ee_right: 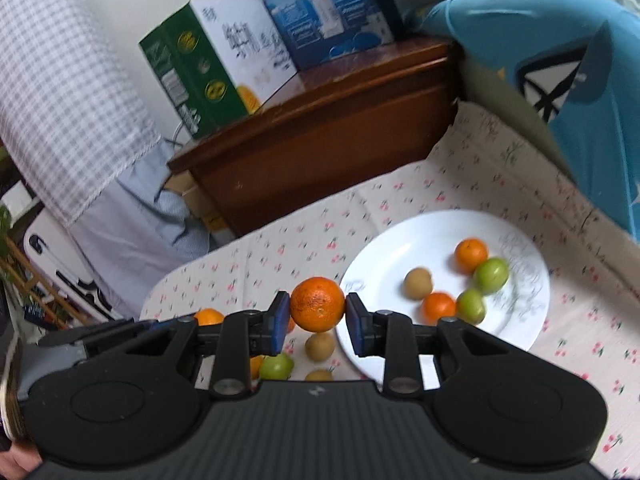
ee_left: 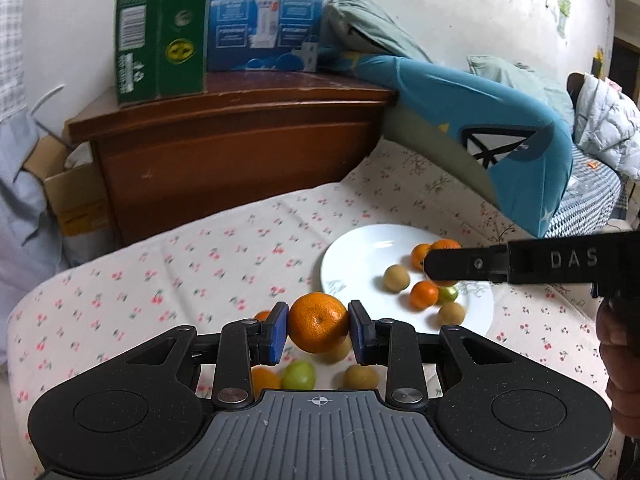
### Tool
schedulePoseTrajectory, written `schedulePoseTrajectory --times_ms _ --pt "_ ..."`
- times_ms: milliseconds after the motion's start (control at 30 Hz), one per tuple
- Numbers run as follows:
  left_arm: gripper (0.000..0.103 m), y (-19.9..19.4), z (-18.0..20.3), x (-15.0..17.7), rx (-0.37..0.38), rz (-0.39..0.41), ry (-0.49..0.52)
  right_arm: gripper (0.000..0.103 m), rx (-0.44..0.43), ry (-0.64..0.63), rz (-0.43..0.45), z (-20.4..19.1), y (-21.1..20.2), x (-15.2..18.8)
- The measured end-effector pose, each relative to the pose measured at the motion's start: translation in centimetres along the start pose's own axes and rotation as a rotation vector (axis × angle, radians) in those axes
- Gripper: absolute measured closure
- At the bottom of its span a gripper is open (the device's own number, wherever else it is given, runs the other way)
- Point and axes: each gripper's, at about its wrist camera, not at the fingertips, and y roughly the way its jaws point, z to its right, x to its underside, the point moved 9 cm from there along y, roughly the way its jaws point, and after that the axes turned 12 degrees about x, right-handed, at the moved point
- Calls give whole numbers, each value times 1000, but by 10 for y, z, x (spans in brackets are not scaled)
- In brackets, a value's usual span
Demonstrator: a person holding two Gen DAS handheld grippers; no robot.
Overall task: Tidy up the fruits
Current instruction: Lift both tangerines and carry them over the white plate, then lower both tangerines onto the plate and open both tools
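Note:
My left gripper [ee_left: 318, 330] is shut on an orange [ee_left: 319, 323] and holds it above the cherry-print cloth. My right gripper [ee_right: 317, 314] is shut on another orange [ee_right: 317, 304], just left of the white plate [ee_right: 384, 256]. The plate, also in the left wrist view [ee_left: 360, 248], holds small oranges [ee_right: 471, 255], green fruits [ee_right: 491, 275] and a brown fruit [ee_right: 418, 283]. Loose fruits lie on the cloth under the grippers: a green one [ee_left: 298, 375], brown ones [ee_left: 361, 376] and an orange [ee_left: 264, 380]. The right gripper's finger [ee_left: 464, 265] reaches over the plate in the left wrist view.
A brown wooden cabinet [ee_left: 224, 140] stands behind the cloth, with a green box [ee_left: 160, 32] and a blue box [ee_left: 264, 16] on top. A blue cushion [ee_left: 480, 120] leans at the right, close behind the plate. A checked curtain [ee_right: 60, 80] hangs at the left.

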Motion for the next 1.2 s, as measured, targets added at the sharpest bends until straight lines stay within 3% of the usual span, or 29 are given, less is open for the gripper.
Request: schedulePoseTrajectory --times_ms 300,533,900,1200 --pt "74 19 15 -20 49 4 13 73 35 19 17 23 7 -27" --pt "74 45 20 -23 74 -23 9 73 64 72 -24 45 29 -38" --pt "74 86 29 -6 107 -109 8 73 100 123 -105 64 62 -30" --pt "73 103 31 -2 120 -133 -9 71 140 167 -145 76 81 -24"
